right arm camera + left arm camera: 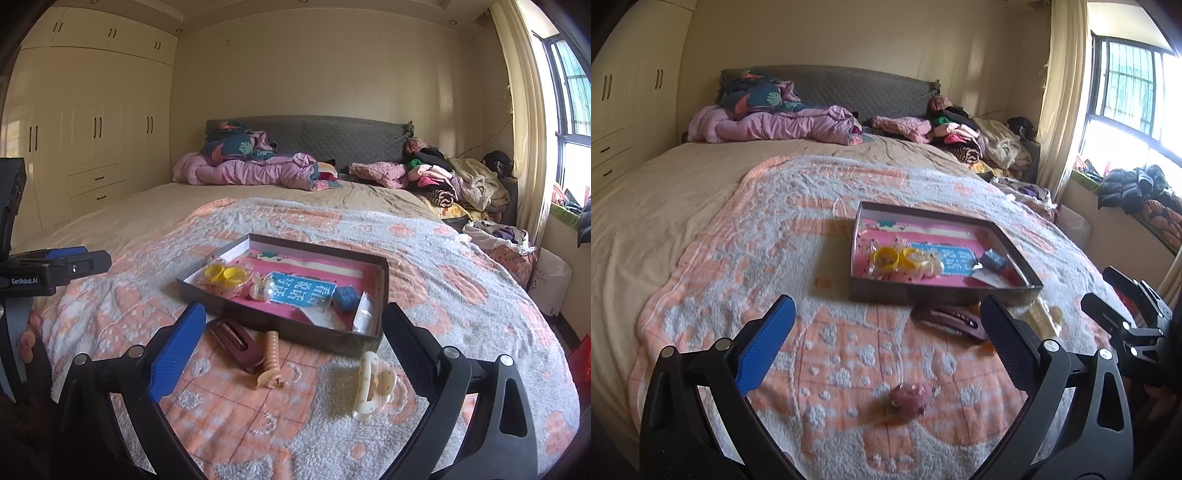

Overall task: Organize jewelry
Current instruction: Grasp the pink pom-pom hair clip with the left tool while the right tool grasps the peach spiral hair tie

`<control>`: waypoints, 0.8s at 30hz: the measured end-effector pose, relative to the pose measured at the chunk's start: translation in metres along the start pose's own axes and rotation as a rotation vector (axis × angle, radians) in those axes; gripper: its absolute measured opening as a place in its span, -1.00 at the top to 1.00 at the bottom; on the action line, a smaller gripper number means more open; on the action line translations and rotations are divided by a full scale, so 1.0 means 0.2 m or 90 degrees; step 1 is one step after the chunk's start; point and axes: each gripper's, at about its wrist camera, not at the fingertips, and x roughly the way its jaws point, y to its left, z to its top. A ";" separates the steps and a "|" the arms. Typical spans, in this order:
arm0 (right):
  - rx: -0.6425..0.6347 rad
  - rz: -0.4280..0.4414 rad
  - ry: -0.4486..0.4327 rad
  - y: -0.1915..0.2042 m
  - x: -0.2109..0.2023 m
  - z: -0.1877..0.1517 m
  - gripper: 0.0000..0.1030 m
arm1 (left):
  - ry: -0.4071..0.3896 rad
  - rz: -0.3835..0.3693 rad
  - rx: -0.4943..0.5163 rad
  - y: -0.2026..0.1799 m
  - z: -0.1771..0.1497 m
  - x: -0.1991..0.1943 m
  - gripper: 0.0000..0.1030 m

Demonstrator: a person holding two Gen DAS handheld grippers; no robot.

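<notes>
Hair clips (pixel 235 344), seemingly three, lie before one tray (pixel 384 280); both hand-held grippers (pixel 295 350) gape wide.

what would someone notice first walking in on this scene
Probably the shallow dark box in the middle of the peach and white blanket, holding yellow rings and a blue card. In front of it, loose on the blanket, lie a maroon hair clip, a peach clip and a cream claw clip. Both the left gripper and right gripper are open and empty.
</notes>
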 end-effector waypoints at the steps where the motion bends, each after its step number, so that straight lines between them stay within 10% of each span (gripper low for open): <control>1: -0.001 0.001 0.002 0.01 0.00 -0.01 -0.82 | 0.002 0.000 0.001 0.00 -0.01 0.00 -0.78; 24: -0.021 0.008 0.063 0.02 0.12 -0.20 -0.77 | 0.076 -0.041 0.019 -0.03 -0.25 0.13 -0.78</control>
